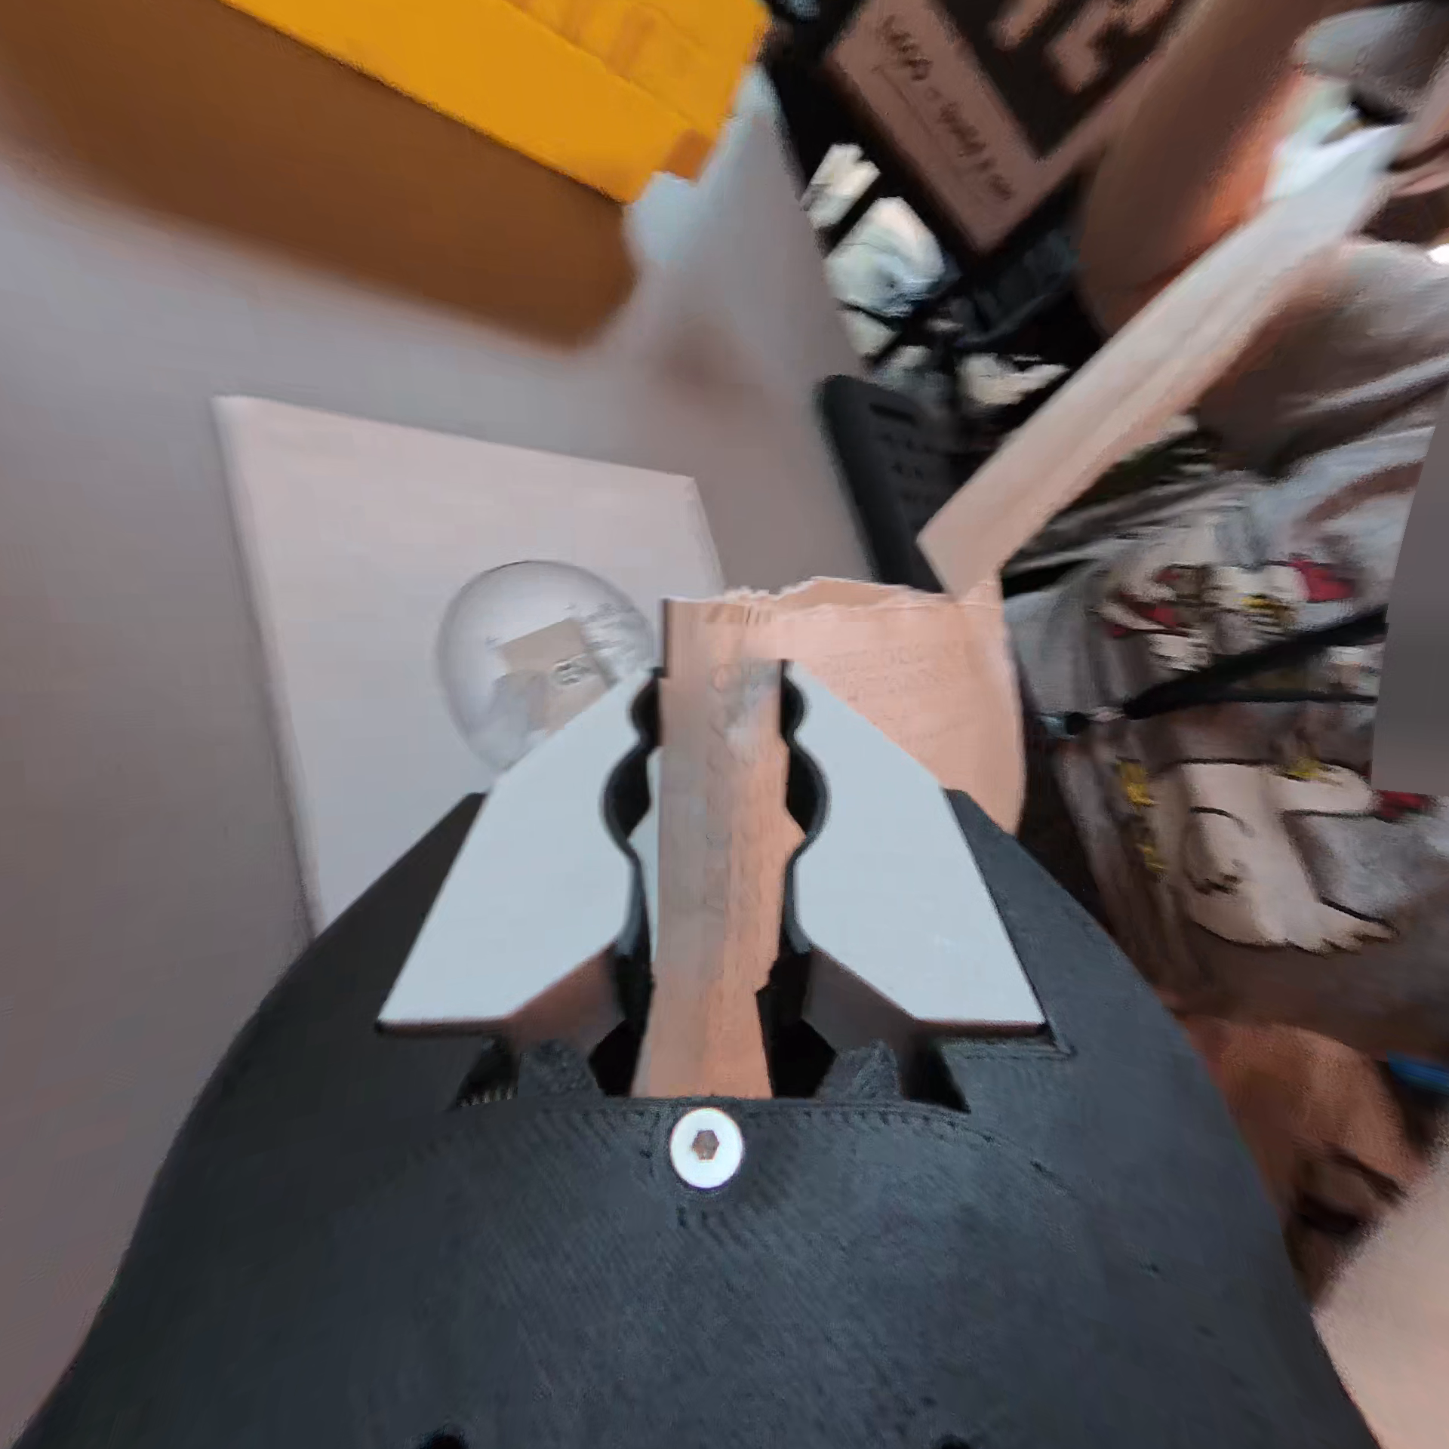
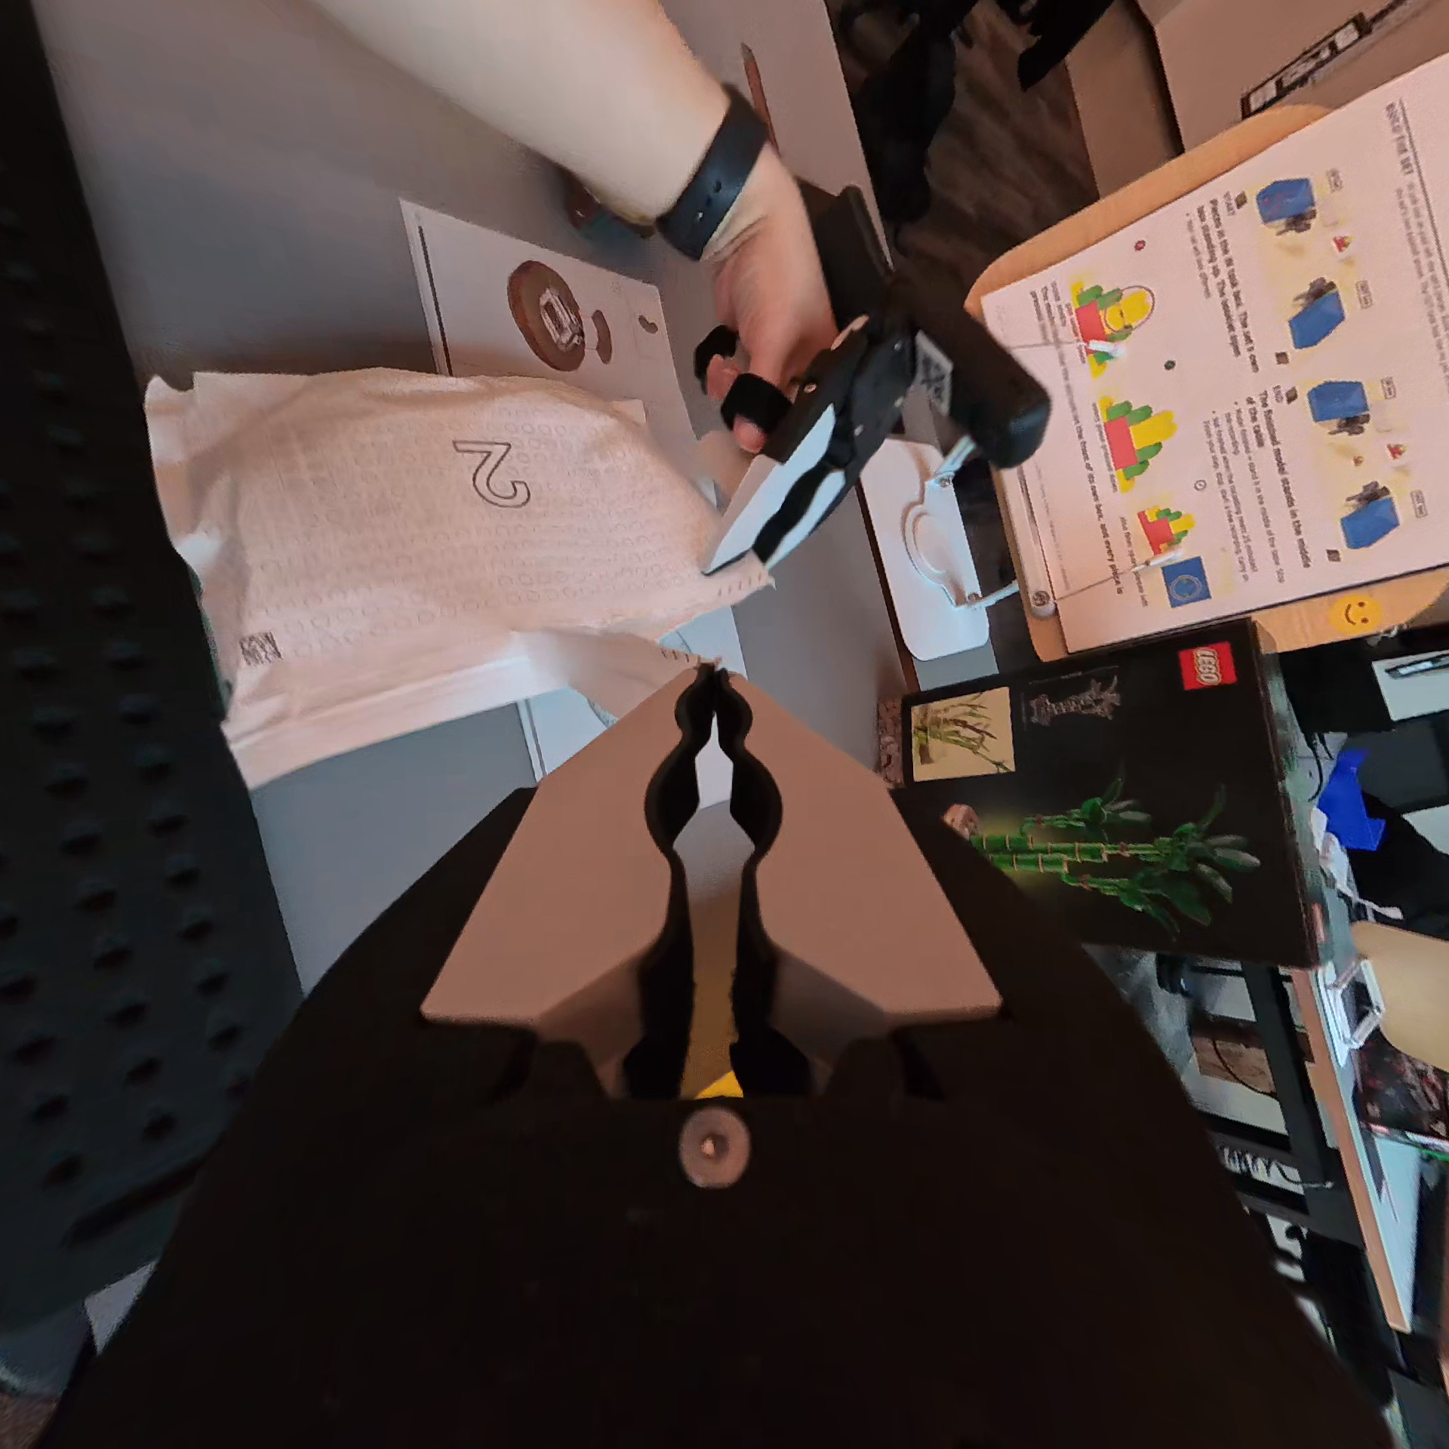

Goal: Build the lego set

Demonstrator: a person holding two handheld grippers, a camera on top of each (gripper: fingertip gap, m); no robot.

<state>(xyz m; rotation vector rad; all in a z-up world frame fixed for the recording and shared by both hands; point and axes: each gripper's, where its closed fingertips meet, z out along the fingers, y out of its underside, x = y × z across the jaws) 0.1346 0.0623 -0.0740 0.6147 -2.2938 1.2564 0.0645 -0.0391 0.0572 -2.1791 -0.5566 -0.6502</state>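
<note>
The white paper bag (image 2: 408, 517) of pieces hangs over the table (image 2: 259, 196), pinched at two corners of its torn edge. The left gripper (image 2: 737, 561) clamps one (at two o'clock), the right gripper (image 2: 712, 678) the other; the lego box (image 2: 1113, 792) lies at three o'clock.

Two grippers are seen — the left gripper (image 2: 733, 561) and the right gripper (image 2: 712, 676). One paper bag (image 2: 408, 502) is counted, one set box (image 2: 1113, 792), one instruction booklet (image 2: 549, 314), one printed sheet (image 2: 1254, 376) — and one clear dome (image 1: 533, 651), one yellow box (image 1: 549, 86).
</note>
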